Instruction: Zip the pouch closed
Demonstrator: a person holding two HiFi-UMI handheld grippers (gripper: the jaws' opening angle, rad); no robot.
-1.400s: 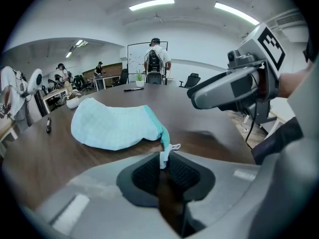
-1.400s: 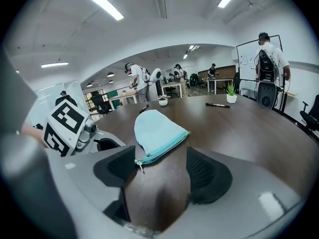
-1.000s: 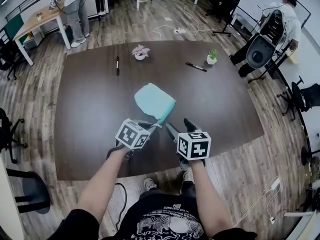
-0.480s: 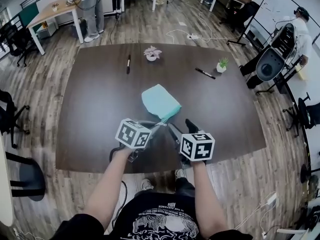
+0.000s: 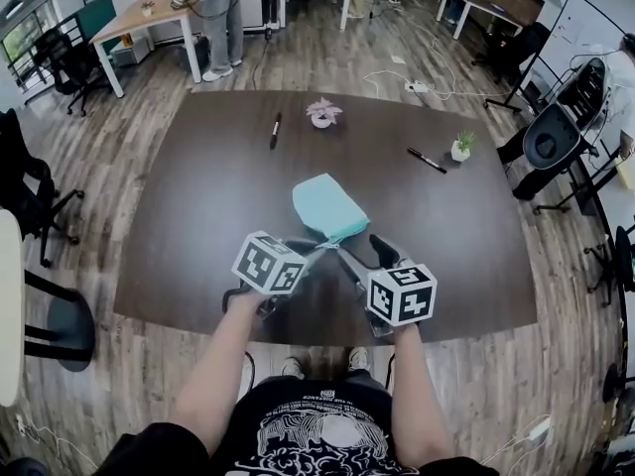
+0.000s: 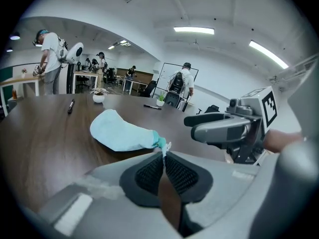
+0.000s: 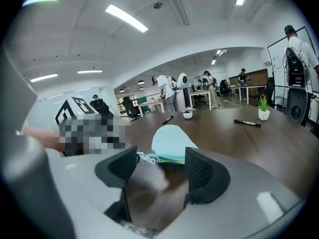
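The left tongs (image 6: 164, 161) are pinching shut on the white zipper pull (image 6: 166, 147) at the near tip of the pale teal pouch (image 5: 327, 206). The right tongs (image 7: 160, 164) are standing open, framing the pouch's zipper end. The pouch is lying mid-frame on the dark counter (image 5: 198, 196).

tabletop (image 5: 198, 216): dark brown | pouch (image 5: 329, 209): pale teal, lying mid-tabletop | left tongs (image 5: 317, 250): tip at the pouch's near corner | right tongs (image 5: 364, 256): jaws apart, just beside that corner | far side: black pen (image 5: 275, 130), second pen (image 5: 427, 160), pink potted plant (image 5: 322, 114), green potted plant (image 5: 460, 147)
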